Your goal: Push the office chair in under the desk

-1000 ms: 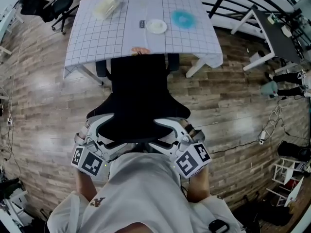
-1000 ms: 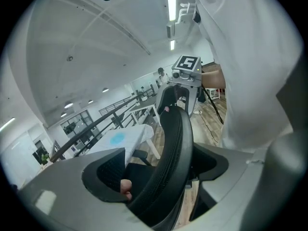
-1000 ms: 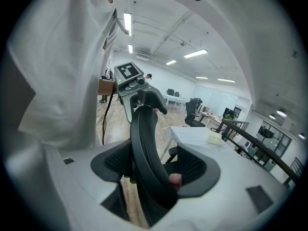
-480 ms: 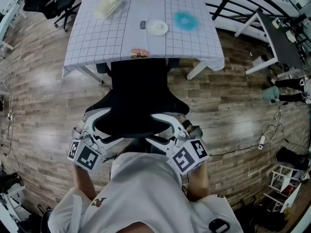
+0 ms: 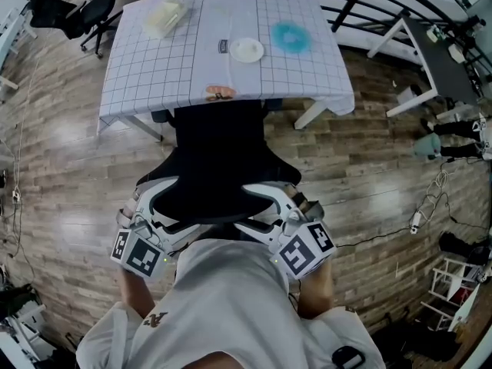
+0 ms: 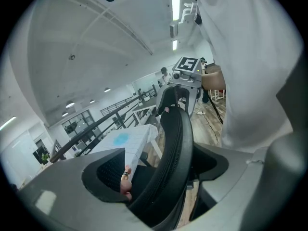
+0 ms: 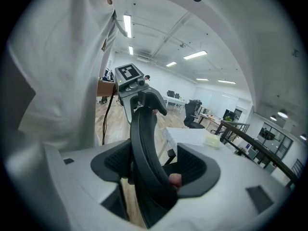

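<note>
1. Both grippers are clamped on the top rim of the office chair's [image 5: 219, 129] backrest [image 5: 219, 183]. In the head view the left gripper [image 5: 154, 206] holds one corner and the right gripper [image 5: 269, 204] the other. The seat's front is tucked under the desk [image 5: 154, 68] edge, while the backrest is still apart from it.
2. The left gripper view shows its jaws pinching the black rim [image 6: 174, 143], with the desk beyond. I'd keep that hold firm and push level.
3. The right gripper view shows the same squeeze on the rim [image 7: 144, 143]. An even push from both sides, aimed at the desk's middle, should stop the chair swivelling — and ease off before the backrest meets the tabletop.
</note>
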Available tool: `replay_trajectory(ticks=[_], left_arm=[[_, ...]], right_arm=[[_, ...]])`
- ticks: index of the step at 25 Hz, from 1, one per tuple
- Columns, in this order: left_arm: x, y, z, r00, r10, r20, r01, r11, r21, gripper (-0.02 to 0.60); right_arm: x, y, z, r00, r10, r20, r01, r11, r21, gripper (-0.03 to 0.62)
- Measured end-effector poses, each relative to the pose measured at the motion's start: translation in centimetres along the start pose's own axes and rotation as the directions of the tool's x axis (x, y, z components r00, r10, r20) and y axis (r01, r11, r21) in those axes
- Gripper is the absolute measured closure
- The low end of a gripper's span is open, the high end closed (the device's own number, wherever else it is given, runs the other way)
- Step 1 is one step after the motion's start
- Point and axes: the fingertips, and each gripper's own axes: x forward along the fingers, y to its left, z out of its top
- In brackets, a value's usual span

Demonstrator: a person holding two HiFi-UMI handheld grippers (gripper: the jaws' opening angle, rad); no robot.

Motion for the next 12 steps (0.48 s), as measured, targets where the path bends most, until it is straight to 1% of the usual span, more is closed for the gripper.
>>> replay_trajectory(ticks=[8, 12], left_arm=[[-0.2, 1.0, -0.3, 0.999, -0.030, 0.024, 0.030, 1.000, 0.009, 0.163], [0.0, 1.9, -0.6, 0.999, -0.027, 0.026, 0.027, 0.999, 0.019, 0.163]], right_arm=[[0.7, -0.6, 0.4, 1.000, 0.000, -0.009, 0.000, 1.000, 0.022, 0.289], [1.3, -1.5, 0.3, 1.000, -0.009, -0.015, 0.010, 0.999, 0.033, 0.284]])
